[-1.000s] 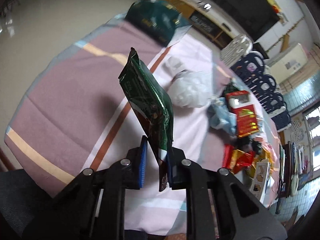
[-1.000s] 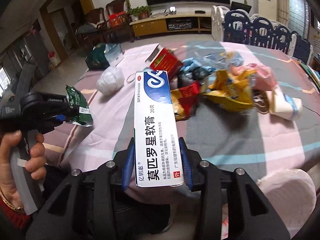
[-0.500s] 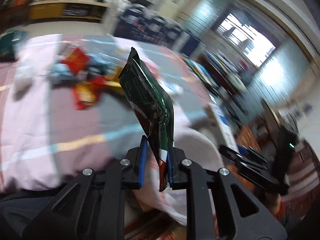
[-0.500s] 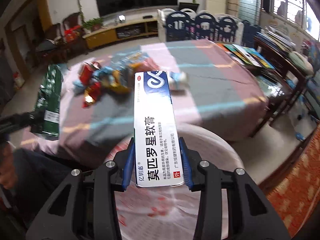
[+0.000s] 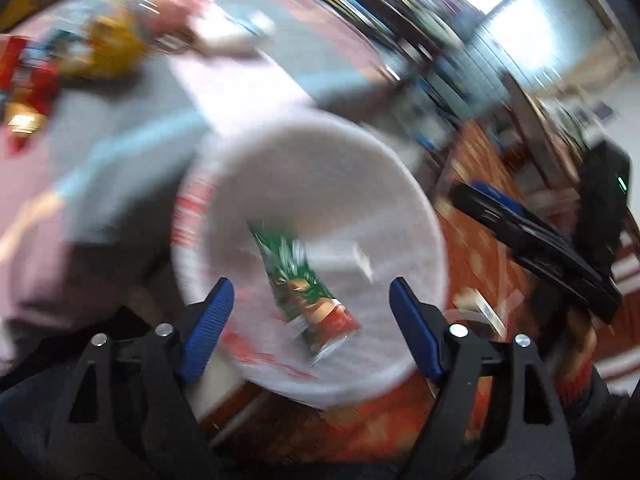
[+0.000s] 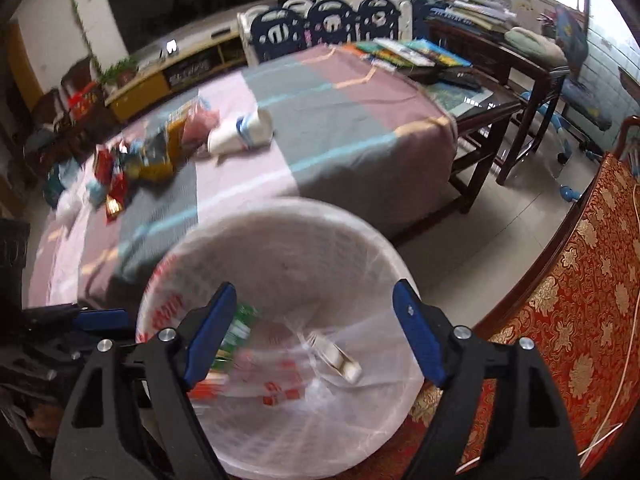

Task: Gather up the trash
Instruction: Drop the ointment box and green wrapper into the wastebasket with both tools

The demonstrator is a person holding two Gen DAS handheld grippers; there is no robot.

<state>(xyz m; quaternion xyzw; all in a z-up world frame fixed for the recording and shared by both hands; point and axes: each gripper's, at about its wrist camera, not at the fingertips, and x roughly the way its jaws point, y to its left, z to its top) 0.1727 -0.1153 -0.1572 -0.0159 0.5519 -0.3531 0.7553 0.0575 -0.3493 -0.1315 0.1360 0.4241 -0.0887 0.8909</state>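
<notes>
A white bin lined with a thin plastic bag point(image 5: 416, 216) point(image 6: 384, 264) stands on the floor beside the table. My left gripper point(image 5: 310, 332) is open and empty above it. The green snack wrapper point(image 5: 304, 280) lies inside the bin; it also shows in the right wrist view point(image 6: 240, 326). My right gripper point(image 6: 310, 334) is open and empty over the same bin. The white ointment box point(image 6: 338, 356) lies in the bin, small and blurred. More trash point(image 6: 132, 160) point(image 5: 72, 60) lies piled on the striped tablecloth point(image 6: 340, 128). The right gripper also shows in the left wrist view point(image 5: 532, 240).
Paper cups point(image 6: 240, 136) lie on their side on the table. A red patterned chair point(image 6: 580, 300) stands to the right of the bin. A dark wooden side table point(image 6: 500, 92) with books stands behind. The tiled floor point(image 6: 500, 208) lies between them.
Both grippers swung from the table to over the bin and opened. The green wrapper and the ointment box dropped from the jaws into the bin.
</notes>
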